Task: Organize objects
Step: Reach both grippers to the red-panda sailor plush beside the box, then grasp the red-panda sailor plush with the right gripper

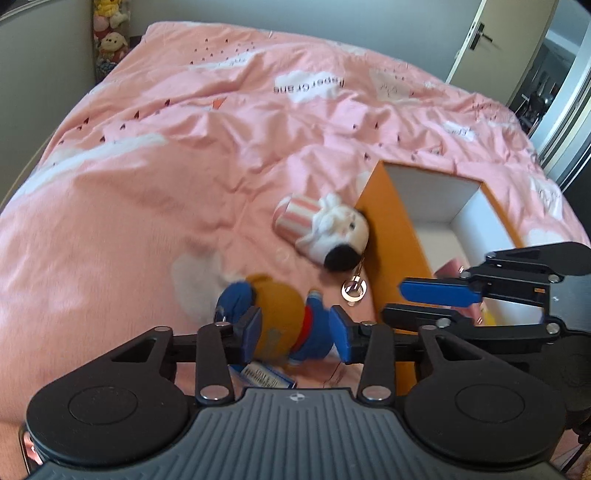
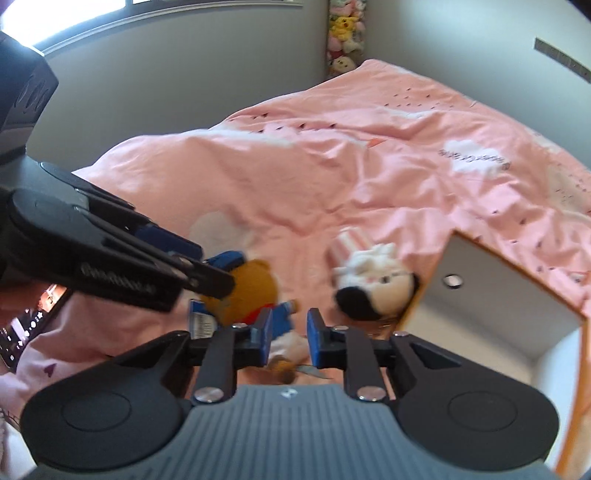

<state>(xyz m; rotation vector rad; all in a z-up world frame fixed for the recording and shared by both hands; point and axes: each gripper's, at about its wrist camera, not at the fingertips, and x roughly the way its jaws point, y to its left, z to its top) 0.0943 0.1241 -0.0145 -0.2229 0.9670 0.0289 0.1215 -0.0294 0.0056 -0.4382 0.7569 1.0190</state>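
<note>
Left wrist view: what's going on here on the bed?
A person with two handheld grippers is tidying plush toys on a pink quilt. The left gripper has its fingers either side of a brown bear plush; blur hides whether they press. The right gripper hangs narrowly open by the orange box. A white plush lies against the box.

Bright daylight from window (image 2: 155,3); motion blur on toys; fisheye-warped edges
</note>
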